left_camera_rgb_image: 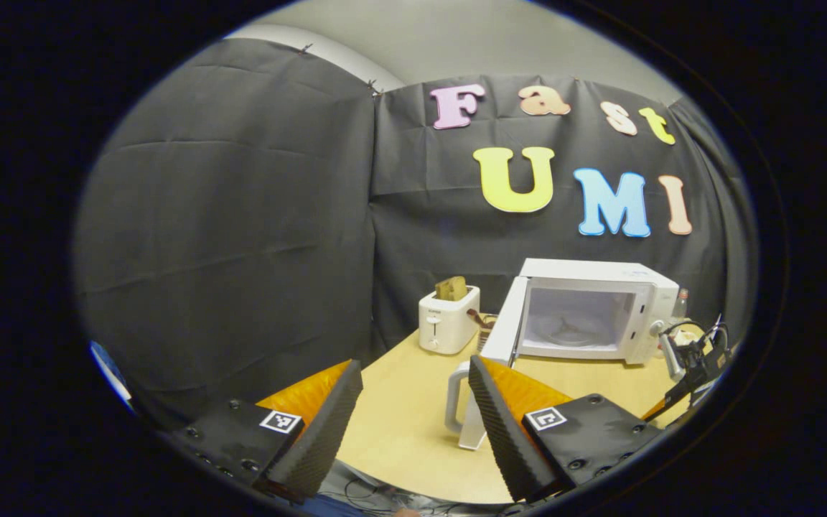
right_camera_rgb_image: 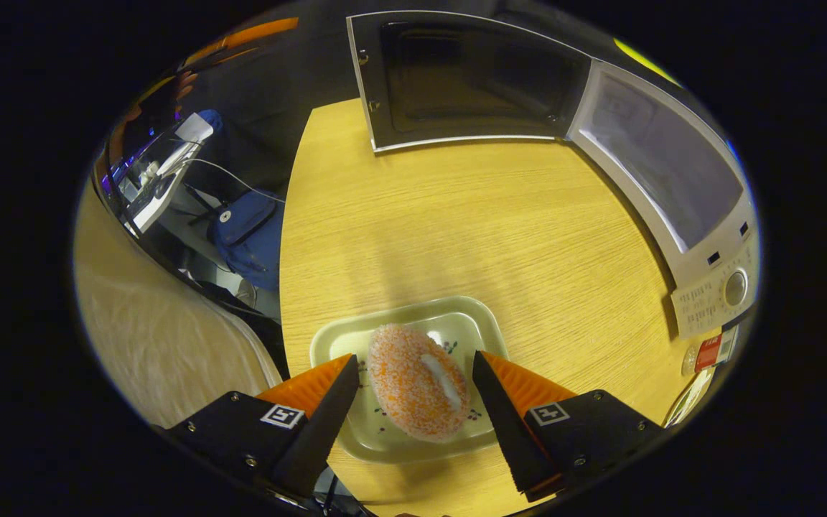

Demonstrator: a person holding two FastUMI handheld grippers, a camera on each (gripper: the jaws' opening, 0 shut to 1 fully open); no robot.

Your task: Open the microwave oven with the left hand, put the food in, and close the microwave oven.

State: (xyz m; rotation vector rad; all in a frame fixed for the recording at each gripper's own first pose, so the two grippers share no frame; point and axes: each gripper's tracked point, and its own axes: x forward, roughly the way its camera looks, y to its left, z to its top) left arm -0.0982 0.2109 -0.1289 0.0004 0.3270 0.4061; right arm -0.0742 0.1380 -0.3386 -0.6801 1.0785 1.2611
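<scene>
Left gripper view: the left claw (left_camera_rgb_image: 413,402) is spread wide and holds nothing, positioned above the near edge of the pale wooden tabletop (left_camera_rgb_image: 399,424). A white two-slot toaster (left_camera_rgb_image: 448,321) with a slice of brown bread in it stands toward the far edge. To its right stands the white box-shaped microwave oven (left_camera_rgb_image: 589,310), its door (left_camera_rgb_image: 505,334) swung fully open to the left, exposing the empty white cavity with the glass turntable. A white handled object (left_camera_rgb_image: 461,406) stands on the tabletop just beside the right finger.

Right gripper view: the right claw (right_camera_rgb_image: 413,388) is spread, with one finger on each side of the orange, crumb-coated oval bun (right_camera_rgb_image: 413,380) with a white filling strip. Neither finger presses on the bun. The bun lies on a pale green square plate (right_camera_rgb_image: 392,438) near the near edge of the tabletop. The open microwave door and cavity stand at the far edge, well apart from the plate.
</scene>
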